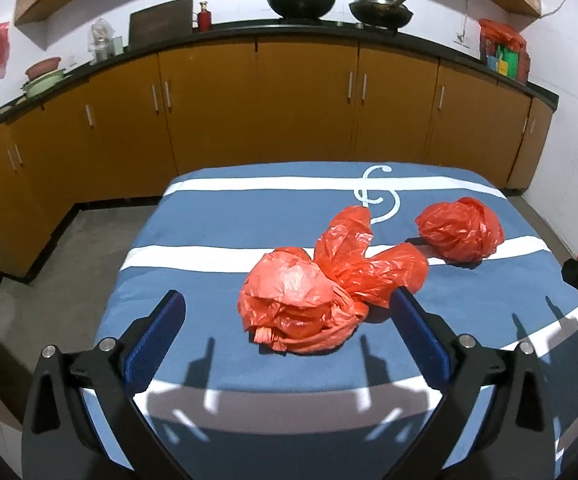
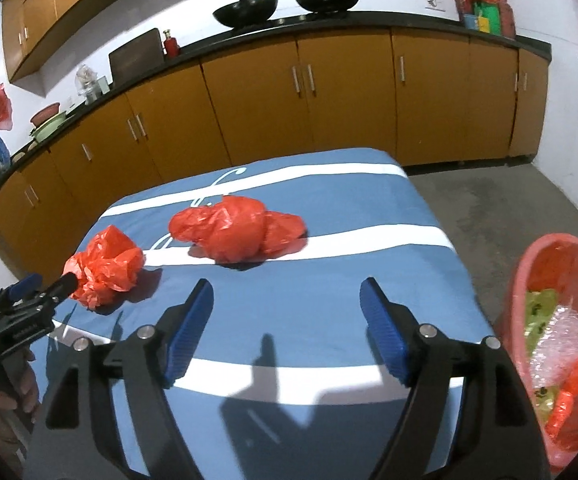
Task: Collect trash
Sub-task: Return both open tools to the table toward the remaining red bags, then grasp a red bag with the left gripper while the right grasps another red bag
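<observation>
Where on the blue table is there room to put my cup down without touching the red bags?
The near right of the table is bare, between the right tongs and the bin. The far left corner, behind the near bag, is bare too. It is crowded in the middle, where the near bag and the far bag lie, by the left tongs.

Crinkled glossy plastic bags on matt striped cloth.

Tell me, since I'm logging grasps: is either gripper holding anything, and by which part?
Nothing is held: left gripper and right gripper are both open, empty.
</observation>
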